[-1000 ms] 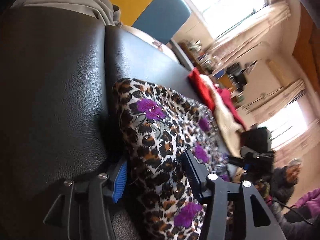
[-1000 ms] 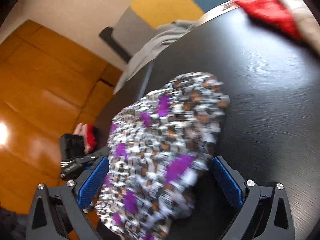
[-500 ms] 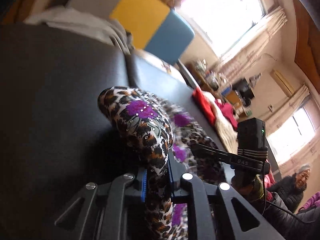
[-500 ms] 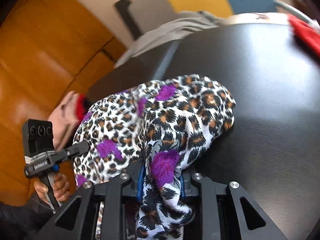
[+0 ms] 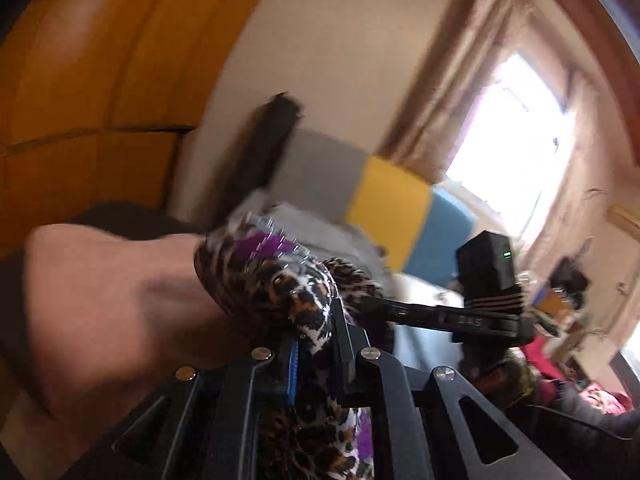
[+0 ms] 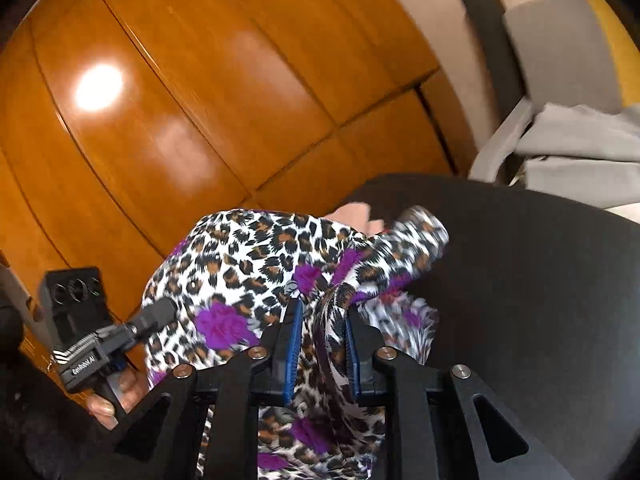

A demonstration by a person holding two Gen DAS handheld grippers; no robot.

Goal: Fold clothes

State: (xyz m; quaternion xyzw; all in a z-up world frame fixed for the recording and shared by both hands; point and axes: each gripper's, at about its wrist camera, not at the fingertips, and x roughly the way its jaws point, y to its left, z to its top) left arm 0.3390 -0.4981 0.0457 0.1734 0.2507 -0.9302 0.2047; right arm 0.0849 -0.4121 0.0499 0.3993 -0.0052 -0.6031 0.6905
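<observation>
Left gripper (image 5: 316, 340): jaws narrow, clamped on a bunched edge of the leopard-print garment (image 5: 296, 280); cloth runs down between the fingers and below the frame.
Right gripper (image 6: 320, 336): jaws narrow, pinching another gathered fold of the same garment (image 6: 248, 264); blue pads (image 6: 291, 344) press the cloth on both sides.
Garment position: held at two points; the middle part drapes between the grippers, the far end blurred over the black table (image 6: 540, 280). Whether any of it rests on the table cannot be told.
Pink cloth (image 5: 104, 300): just behind the garment in the left view, blurred.
Grey clothing (image 6: 580, 140): at the table's far edge, well apart from the grip.
Background: wooden panelling (image 6: 180, 100); grey, yellow and blue chair back (image 5: 384, 208); window (image 5: 516, 132).
Step (judged): lift and shake-out, before any fold is laid.
Next move (judged): spread the grippers apart to tension the edge, lower the garment flat on the table, then fold over. Risk: the bunched grip may hide a twisted layer.
</observation>
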